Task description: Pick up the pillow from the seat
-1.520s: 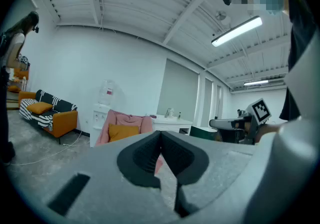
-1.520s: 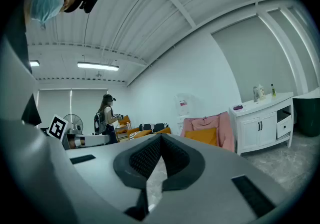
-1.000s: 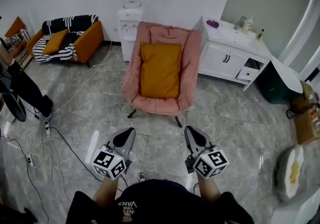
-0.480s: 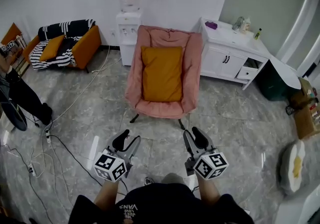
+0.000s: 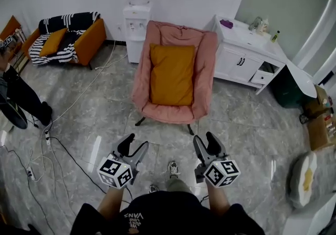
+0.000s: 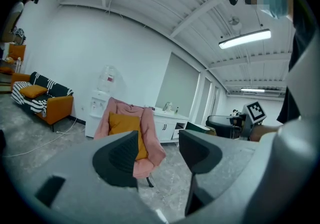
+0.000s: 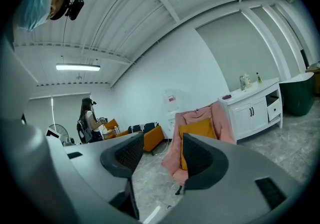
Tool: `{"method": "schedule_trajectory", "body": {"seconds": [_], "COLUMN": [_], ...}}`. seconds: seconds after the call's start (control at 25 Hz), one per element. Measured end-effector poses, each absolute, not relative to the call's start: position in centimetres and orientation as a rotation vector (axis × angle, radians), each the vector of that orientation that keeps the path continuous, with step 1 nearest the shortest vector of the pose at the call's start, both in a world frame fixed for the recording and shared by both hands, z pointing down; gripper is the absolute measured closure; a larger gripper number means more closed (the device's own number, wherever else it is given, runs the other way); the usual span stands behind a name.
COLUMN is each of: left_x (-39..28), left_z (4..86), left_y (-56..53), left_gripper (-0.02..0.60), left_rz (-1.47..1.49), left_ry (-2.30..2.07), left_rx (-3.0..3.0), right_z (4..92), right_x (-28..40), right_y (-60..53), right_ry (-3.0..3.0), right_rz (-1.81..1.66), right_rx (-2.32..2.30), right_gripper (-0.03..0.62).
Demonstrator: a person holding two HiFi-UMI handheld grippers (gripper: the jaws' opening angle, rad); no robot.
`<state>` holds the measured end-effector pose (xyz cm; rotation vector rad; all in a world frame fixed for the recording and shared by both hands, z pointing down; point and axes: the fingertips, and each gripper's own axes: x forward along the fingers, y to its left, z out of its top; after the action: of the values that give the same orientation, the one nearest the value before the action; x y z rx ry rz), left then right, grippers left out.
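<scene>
An orange pillow [image 5: 171, 73] leans against the back of a pink padded chair [image 5: 197, 84] in the middle of the room. The pillow [image 6: 123, 124] and pink chair [image 6: 152, 144] also show in the left gripper view, the pillow [image 7: 197, 129] again in the right gripper view. My left gripper [image 5: 133, 146] and right gripper [image 5: 206, 143] hover over the floor in front of the chair, well short of it. Both point at the chair. Their jaws have just been opening, and both now stand open with nothing between them.
A water dispenser [image 5: 137, 16] stands behind the chair, a white cabinet [image 5: 247, 55] to its right. An orange sofa [image 5: 68, 39] with a striped blanket sits at the left. Cables [image 5: 63, 144] trail over the grey floor. A person [image 5: 18, 94] stands at the left edge.
Both grippers' jaws have gone from shut to open. The view has moved closer to the chair, with a shoe now showing between the grippers.
</scene>
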<state>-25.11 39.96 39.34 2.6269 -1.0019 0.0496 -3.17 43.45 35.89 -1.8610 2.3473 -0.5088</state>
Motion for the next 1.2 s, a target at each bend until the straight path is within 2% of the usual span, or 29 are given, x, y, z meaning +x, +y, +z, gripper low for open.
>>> {"method": "schedule_trajectory", "body": {"seconds": [1.2], "left_x": [-12.9], "left_z": [39.3], "left_y": [22.5], "left_gripper": [0.333], "left_rz": [0.045], "left_ry": [-1.188], "left_rx": [2.545], "right_z": [37.0], "right_x": [8.4], "right_y": [22.2], "right_ry": [2.532], "right_rz": [-0.584], "right_rx": [-1.663], "right_gripper": [0.364]}}
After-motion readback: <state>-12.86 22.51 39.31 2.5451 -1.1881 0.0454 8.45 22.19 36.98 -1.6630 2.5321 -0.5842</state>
